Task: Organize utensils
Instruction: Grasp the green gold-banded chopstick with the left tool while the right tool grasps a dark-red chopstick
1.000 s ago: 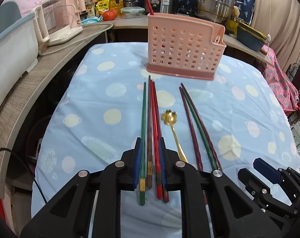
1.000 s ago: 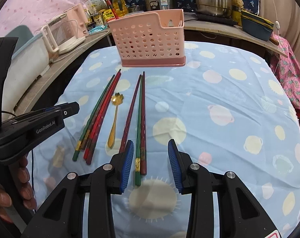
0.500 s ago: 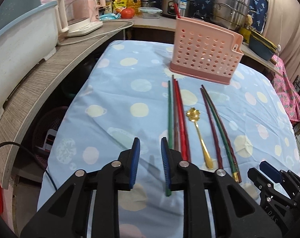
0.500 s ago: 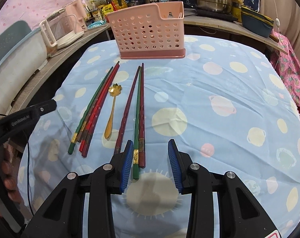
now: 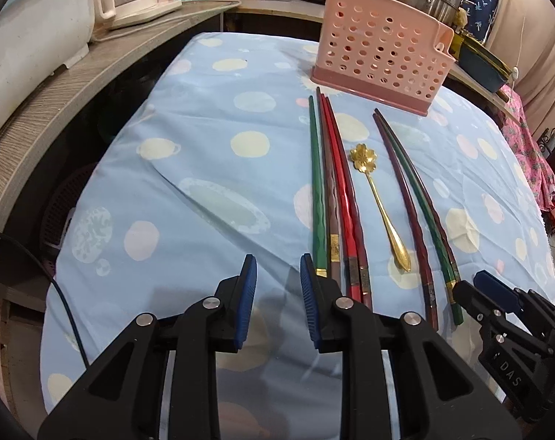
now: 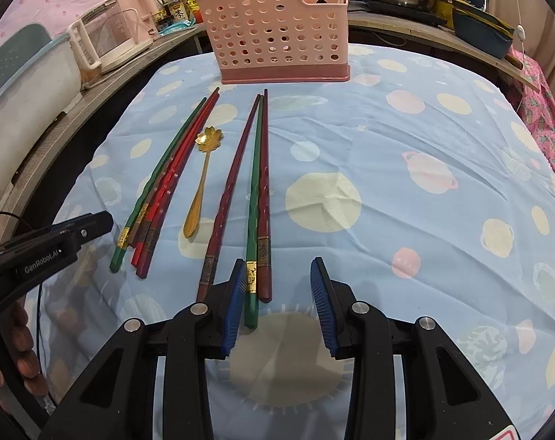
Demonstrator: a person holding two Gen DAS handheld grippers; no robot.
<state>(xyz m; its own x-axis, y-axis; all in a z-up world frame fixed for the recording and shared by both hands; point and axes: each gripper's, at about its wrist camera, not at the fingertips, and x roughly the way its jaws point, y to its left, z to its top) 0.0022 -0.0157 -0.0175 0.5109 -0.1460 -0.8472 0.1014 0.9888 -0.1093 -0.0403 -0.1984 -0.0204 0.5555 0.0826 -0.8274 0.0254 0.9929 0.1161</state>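
The left bundle of chopsticks [image 5: 334,198], which a second ago sat between your left gripper's [image 5: 277,293] pads, is now lying free on the cloth, just to the right of that gripper, whose jaws have just been opening and are standing apart with only bare cloth between them. You have let that bundle go and are sitting to its left.

The right bundle of chopsticks [image 6: 253,190] is lying in a loose fan near the middle of the table, its near ends reaching to your right gripper [image 6: 279,300]. Those jaws are parted too and gripping nothing; the green and dark red sticks are ending between the pads, close to the left one, while the third stick is ending outside it. Between the two bundles the gold spoon [image 6: 200,183] is resting with its flower-shaped bowl pointing to the far side.

The pink utensil holder [image 6: 281,33] is standing upright at the far edge of the blue dotted tablecloth [image 6: 405,190], well apart from everything on the cloth (something small and dark is showing in its end compartment, too small to name).

So, as I judge it, you are barely starting: both bundles and the spoon are still lying on the table, and all of them are waiting to go into the holder.
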